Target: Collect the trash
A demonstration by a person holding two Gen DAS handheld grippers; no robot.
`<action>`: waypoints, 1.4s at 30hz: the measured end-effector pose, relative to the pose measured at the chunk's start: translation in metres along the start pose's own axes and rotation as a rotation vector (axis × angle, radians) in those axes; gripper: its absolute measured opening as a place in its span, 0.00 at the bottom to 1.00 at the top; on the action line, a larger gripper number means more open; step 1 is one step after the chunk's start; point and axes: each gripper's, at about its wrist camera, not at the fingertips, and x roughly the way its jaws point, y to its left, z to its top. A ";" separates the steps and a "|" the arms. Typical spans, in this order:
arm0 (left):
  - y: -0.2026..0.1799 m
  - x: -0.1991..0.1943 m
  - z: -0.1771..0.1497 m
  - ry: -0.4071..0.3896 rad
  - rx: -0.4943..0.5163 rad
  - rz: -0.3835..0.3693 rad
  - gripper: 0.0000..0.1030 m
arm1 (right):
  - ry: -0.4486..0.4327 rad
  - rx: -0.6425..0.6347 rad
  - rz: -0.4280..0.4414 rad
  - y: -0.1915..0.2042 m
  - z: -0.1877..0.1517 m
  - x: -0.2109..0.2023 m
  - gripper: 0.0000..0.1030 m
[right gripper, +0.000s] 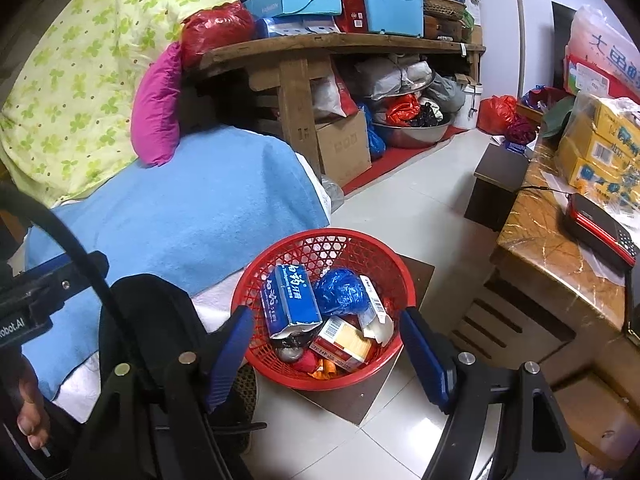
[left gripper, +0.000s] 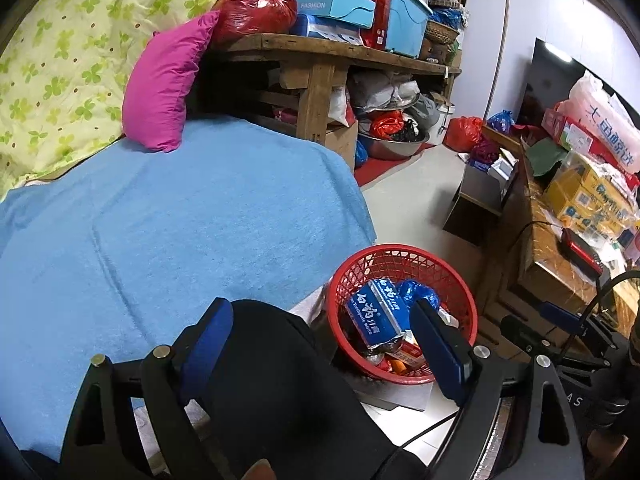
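Trash fills a red basket [right gripper: 394,280] that stands on a dark square board [right gripper: 412,280] on the tiled floor, just beside the bed. In the basket a blue toothpaste box [right gripper: 289,300] leans upright at the bed side. Touching it, towards the cabinet [right gripper: 560,264], is a crumpled blue bag [right gripper: 340,291]. A red and yellow carton [right gripper: 344,342] lies at the near rim, and a torn white wrapper [right gripper: 374,312] lies beside the bag.

Both grippers hover over the basket with nothing in them. The right gripper [right gripper: 326,356] has its blue-padded fingers spread wide, about as wide as the basket. The left gripper [left gripper: 320,348] is equally wide open, one finger [left gripper: 438,354] over the basket's cabinet side.

The trash should all be light. The boxes are thin card: stiff along the long faces, easily crushed at the open ends, so a pinch across the narrow width near the middle looks best. The bag is soft, slick film; it would give and slip unless a bunched fold is caught. The wrapper is flimsy and may tear further.

The basket is open lattice plastic with a smooth rolled rim, round and tapering. It looks light and a little springy. If it is to be carried, the rim seems the only firm hold, and a one-sided grip would likely tip it.

The bed [right gripper: 180,208] carries a napped blue blanket.
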 end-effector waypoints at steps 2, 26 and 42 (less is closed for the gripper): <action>0.000 0.000 0.000 0.000 -0.001 -0.003 0.87 | 0.003 0.000 0.001 0.000 0.000 0.001 0.76; -0.007 0.001 -0.002 -0.009 0.009 0.034 0.87 | 0.010 0.002 -0.011 0.000 -0.004 0.002 0.76; -0.011 0.004 -0.001 -0.005 0.015 0.024 0.87 | -0.005 0.006 -0.019 0.003 -0.005 0.000 0.76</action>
